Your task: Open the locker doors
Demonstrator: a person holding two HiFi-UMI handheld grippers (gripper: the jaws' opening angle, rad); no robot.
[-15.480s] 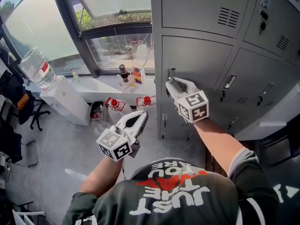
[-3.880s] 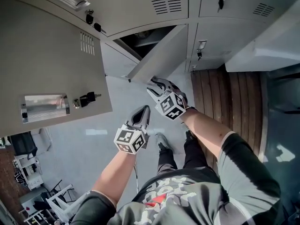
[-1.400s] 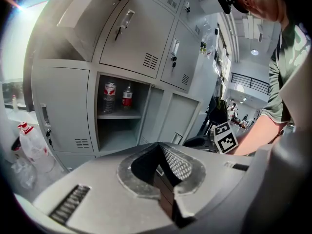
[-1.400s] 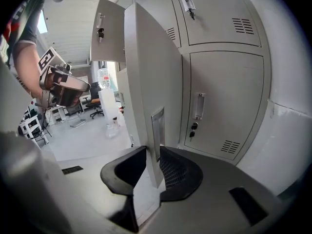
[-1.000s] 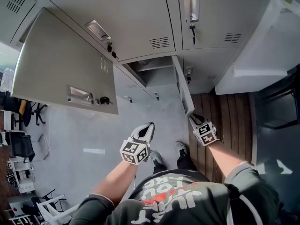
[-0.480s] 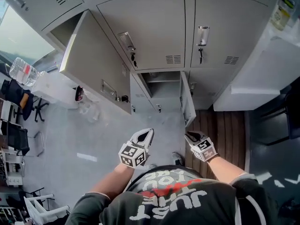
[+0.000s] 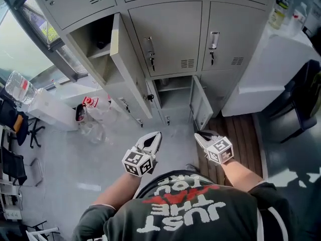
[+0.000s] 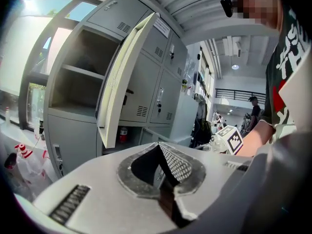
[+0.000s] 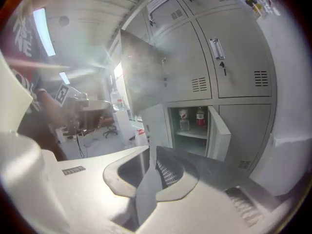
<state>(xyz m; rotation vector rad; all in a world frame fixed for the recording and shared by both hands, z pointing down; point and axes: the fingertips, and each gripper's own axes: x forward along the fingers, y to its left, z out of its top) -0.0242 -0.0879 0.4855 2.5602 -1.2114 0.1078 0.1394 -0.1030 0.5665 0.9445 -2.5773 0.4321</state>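
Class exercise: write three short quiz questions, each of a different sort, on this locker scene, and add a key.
1. How many doors of the locker bank stand open in the head view?
2. True or false: the lower open locker holds bottles.
3. The left hand-held gripper holds: A a key; B a door handle; C nothing.
Key: 1. Two, the upper door and the lower door. 2. True. 3. C; its jaws are together and empty.

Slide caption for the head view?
Upper-left door and lower-centre door open; left tongs and right tongs empty, the right just closed further.
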